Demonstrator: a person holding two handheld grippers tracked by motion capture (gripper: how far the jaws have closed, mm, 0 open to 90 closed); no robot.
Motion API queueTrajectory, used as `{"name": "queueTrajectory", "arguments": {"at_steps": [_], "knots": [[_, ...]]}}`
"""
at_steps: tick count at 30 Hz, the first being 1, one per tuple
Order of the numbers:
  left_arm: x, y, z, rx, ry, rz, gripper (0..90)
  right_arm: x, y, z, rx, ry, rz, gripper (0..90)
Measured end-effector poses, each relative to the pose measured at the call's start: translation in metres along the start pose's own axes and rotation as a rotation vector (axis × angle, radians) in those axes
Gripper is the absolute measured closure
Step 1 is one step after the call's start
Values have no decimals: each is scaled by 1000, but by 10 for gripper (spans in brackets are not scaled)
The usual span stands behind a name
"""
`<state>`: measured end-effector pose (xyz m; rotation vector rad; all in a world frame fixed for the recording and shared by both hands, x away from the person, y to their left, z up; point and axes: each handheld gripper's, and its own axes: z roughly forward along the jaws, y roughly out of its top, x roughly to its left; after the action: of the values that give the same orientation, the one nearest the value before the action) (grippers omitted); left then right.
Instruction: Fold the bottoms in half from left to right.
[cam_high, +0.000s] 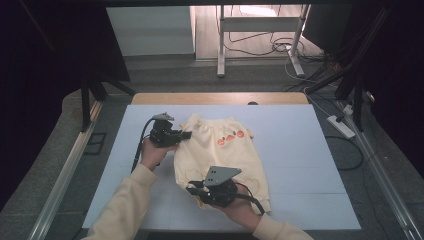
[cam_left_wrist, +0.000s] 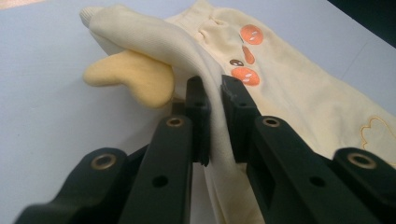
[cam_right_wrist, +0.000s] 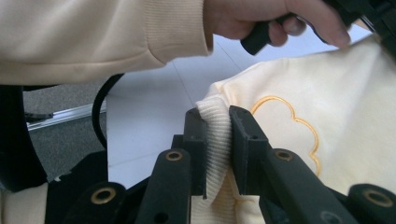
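the pale yellow garment (cam_high: 220, 150) lies on the white table (cam_high: 300, 150), partly lifted between two grips. the left claw (cam_left_wrist: 215, 100) is clamped on a fold near its upper edge, and the right claw (cam_right_wrist: 217, 126) pinches a ribbed cuff at the near corner. if the hands pull apart unevenly, the thin ribbing could slip free, and the cloth would likely slump and bunch up.

Even overhead light on table; dark surround; soft shadows; near jaws blurred in gripper views.
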<state>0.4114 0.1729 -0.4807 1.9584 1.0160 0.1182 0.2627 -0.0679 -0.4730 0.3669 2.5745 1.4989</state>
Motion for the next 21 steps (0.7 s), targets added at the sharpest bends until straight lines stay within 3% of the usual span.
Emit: {"name": "queueTrajectory", "arguments": {"at_steps": [21], "knots": [[-3,1,0,-4,-3,5,816,-6,-7,-18,-21,-28,32,777]]}}
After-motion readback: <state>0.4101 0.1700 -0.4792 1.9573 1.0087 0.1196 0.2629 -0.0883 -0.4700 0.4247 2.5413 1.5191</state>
